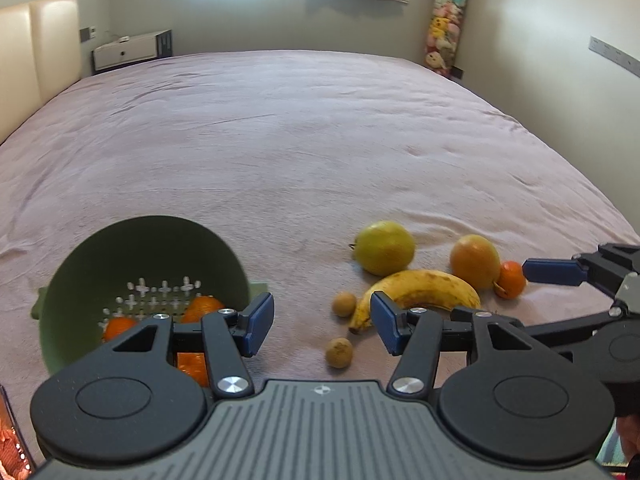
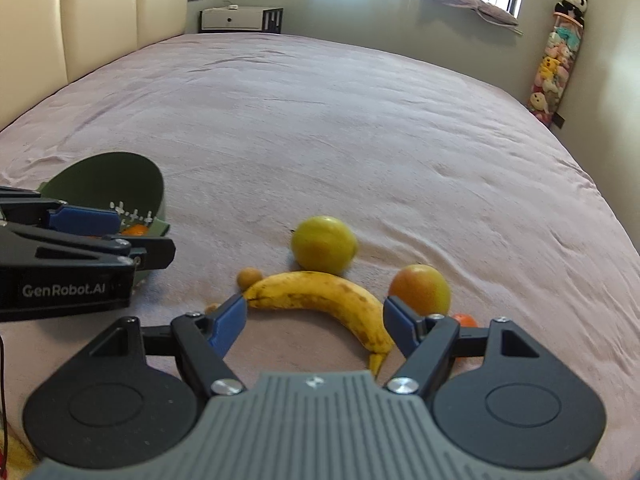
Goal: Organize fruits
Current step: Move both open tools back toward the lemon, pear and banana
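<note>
Oranges [image 1: 202, 306] in colander [image 1: 100, 256] half hidden behind left gripper [image 1: 322, 320]; both grippers' fingers apart, empty; right gripper [image 2: 314, 320].

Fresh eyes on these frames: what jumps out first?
The fruit cluster on the pink bedspread: a banana curving in front of a yellow-green fruit and an orange-yellow one, with a small orange and two little brown fruits nearby. To its left, a green colander tipped on its side holds oranges. Both hand-held grippers are open and empty, the right hand-held gripper just above the banana.
</note>
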